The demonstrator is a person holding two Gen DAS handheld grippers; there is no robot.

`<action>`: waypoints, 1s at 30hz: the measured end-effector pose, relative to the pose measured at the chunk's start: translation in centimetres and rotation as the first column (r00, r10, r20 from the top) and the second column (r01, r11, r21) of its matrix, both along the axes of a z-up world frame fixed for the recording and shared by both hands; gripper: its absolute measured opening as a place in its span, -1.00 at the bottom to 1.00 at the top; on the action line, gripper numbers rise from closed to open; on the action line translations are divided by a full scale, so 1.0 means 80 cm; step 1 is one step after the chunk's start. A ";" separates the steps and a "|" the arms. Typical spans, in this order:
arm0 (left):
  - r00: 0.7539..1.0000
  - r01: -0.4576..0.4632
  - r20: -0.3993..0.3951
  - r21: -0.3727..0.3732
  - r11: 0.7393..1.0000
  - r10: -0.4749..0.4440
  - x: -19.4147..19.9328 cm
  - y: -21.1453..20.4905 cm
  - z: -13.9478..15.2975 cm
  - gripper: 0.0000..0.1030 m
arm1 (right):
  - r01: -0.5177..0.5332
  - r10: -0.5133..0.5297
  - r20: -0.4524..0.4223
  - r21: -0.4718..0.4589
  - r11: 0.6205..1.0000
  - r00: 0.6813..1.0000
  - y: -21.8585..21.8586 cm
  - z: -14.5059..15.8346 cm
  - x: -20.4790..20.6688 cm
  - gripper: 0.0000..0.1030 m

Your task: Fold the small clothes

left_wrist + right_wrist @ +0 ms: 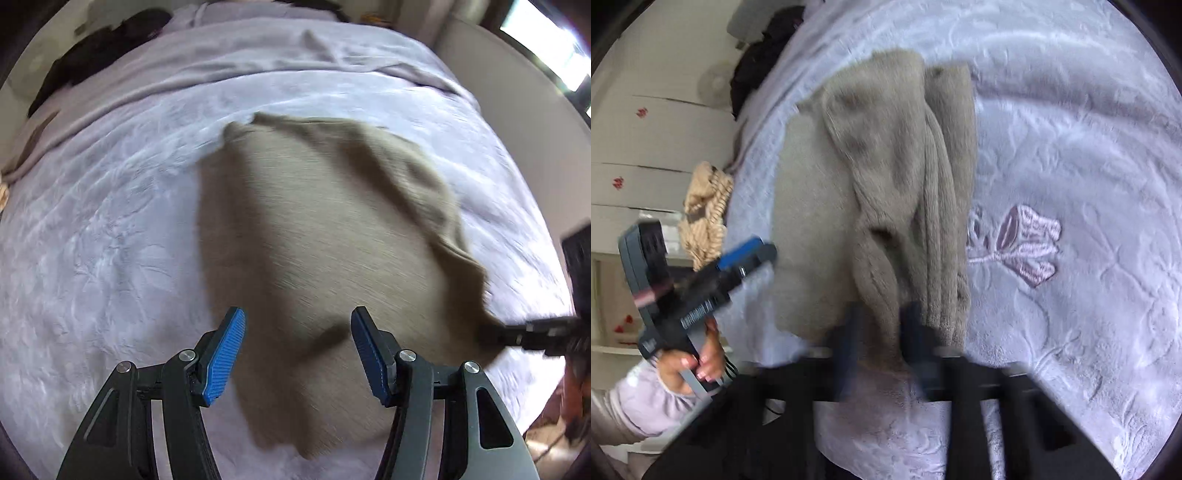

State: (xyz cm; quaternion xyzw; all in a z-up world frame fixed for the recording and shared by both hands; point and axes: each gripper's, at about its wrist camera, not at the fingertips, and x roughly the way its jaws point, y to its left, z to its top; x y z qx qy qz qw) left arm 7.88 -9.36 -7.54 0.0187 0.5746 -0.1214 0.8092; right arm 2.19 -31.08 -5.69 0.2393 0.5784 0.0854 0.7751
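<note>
On the lavender blanket (110, 206), the taupe knit garment (314, 229) is the landmark: it lies mid-bed, partly bunched, a fold ridge along its right side in the left wrist view. Left of it, off the bed edge in the right wrist view, a beige cable-knit piece (705, 214) sits in a heap. Over the garment's near left part, left gripper (297, 354) hangs with jaws apart, blue pads (225, 354) clear of the cloth, nothing between them. At the garment's near right corner, right gripper (882, 343) is clamped on the hem; the view is blurred, but cloth is pinched and drawn into vertical pleats (938, 206) there. The person's hand (690, 369) is wrapped round the left tool's handle. Risks, my read: one-corner grip only, so any pull drags the whole garment across the plush and skews the fold; thick knit may slip from the pads if the bite is shallow; left jaws closing here on mid-panel would grab two layers or blanket pile underneath; motion blur suggests speed, bad for edge alignment.
</note>
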 end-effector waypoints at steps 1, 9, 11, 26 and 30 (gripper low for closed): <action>1.000 -0.007 -0.014 -0.002 1.000 0.007 0.007 0.003 -0.005 0.19 | -0.006 0.006 -0.003 -0.007 1.000 1.000 0.003 -0.001 0.000 -0.87; 0.997 0.048 -0.054 -0.010 0.999 -0.048 -0.004 -0.016 -0.036 0.40 | -0.048 0.043 -0.067 -0.069 0.996 0.997 -0.005 -0.017 -0.041 -0.89; 0.997 0.048 -0.064 -0.011 0.999 -0.048 -0.007 -0.020 -0.041 0.40 | -0.032 0.025 -0.092 -0.079 0.996 0.995 -0.010 -0.033 -0.044 -0.89; 0.992 0.078 -0.096 0.003 0.997 -0.078 -0.030 -0.038 -0.055 0.40 | 0.184 -0.202 0.158 0.120 0.976 0.966 -0.077 0.019 0.063 0.12; 0.993 0.061 -0.100 0.002 0.998 -0.060 -0.029 -0.038 -0.055 0.40 | 0.184 -0.199 0.061 0.192 0.964 0.978 -0.069 -0.017 0.104 -0.70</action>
